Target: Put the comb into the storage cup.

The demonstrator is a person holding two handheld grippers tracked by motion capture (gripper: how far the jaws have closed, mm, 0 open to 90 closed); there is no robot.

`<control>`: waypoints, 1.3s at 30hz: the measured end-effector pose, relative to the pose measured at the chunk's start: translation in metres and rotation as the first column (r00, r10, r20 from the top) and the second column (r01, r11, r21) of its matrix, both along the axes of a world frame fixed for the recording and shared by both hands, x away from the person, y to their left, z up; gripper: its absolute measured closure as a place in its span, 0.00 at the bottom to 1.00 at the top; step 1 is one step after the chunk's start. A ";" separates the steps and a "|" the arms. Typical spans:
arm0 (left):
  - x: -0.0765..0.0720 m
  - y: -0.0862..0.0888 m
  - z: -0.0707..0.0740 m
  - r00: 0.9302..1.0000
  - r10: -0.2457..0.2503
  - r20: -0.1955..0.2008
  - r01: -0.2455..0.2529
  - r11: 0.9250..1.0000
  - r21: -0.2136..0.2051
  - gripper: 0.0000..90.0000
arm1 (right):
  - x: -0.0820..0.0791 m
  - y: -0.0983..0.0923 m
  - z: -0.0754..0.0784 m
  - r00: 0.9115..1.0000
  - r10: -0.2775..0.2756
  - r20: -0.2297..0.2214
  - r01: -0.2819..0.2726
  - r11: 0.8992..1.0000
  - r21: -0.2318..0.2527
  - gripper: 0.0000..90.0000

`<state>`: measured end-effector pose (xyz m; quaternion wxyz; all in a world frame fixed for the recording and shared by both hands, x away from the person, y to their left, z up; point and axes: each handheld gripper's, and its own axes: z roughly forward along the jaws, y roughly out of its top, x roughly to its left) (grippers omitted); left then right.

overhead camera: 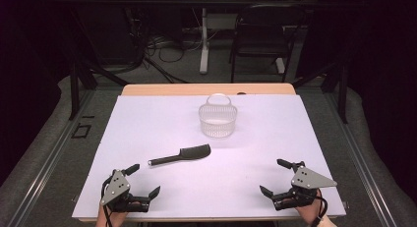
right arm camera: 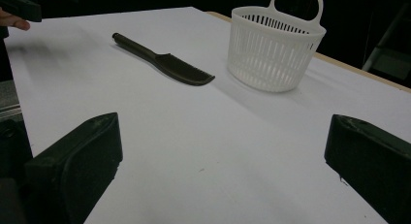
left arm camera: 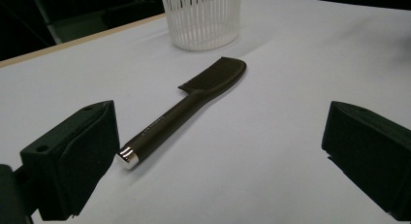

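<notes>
A dark comb with a long handle lies flat on the white table, its silver-capped handle end pointing left. Behind it stands a white slatted basket with a loop handle. My left gripper rests near the front left edge, open, with nothing between its jaws. In the left gripper view the comb lies just ahead, handle end near the left jaw, and the basket is beyond. My right gripper sits at the front right, open and empty. The right gripper view shows the comb and basket farther off.
The table's wooden back edge shows behind the white cover. Past it stand a dark chair, a white table leg and cables on the floor. Wide bare surface lies between the two grippers.
</notes>
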<state>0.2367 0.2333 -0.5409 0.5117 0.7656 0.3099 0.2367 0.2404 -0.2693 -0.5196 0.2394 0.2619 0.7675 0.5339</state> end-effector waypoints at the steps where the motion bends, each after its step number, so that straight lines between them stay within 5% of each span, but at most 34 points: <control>1: 0.000 0.000 0.000 1.000 0.006 -0.002 -0.006 1.000 0.003 0.00 | 0.000 0.000 0.000 1.000 0.001 0.000 -0.001 1.000 0.000 0.00; 12: 0.005 -0.002 0.003 0.999 0.012 -0.034 -0.010 0.998 0.066 0.00 | 0.003 0.003 -0.002 1.000 0.007 -0.009 -0.007 1.000 -0.024 0.00; 27: 0.031 -0.010 0.012 0.996 0.002 -0.090 0.014 0.985 0.175 0.01 | 0.004 0.003 -0.003 1.000 0.006 -0.014 -0.007 0.999 -0.031 0.00; 39: 0.044 -0.014 0.014 0.991 0.001 -0.130 0.026 0.977 0.210 0.00 | 0.005 0.003 -0.003 1.000 0.007 -0.017 -0.008 0.999 -0.037 0.00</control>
